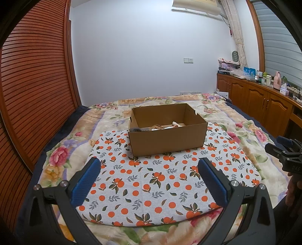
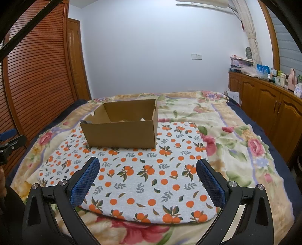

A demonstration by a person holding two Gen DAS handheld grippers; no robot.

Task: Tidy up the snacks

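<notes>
— Where is the cardboard box [image 1: 168,139]?

— On the orange-print cloth [image 2: 143,181] on the bed [image 2: 236,143], open side up. From the left view I see its long axis going left to right; snacks [image 1: 160,127] lie inside.

— And the grippers?

— My left gripper [image 1: 149,177] and right gripper [image 2: 148,177] have fingers wide apart, holding nothing.

You were working in a home bedroom. A bed [image 2: 236,135] under a floral blanket [image 1: 62,156] filled the room, with a louvered wooden wardrobe [image 1: 34,90] along one side and a low wooden cabinet [image 1: 260,98] cluttered with bottles and a tissue box [image 1: 283,90] along the other. An air conditioner [image 1: 196,7] hung near a curtain [image 1: 236,32] and a slatted window blind [image 1: 277,43].
</notes>
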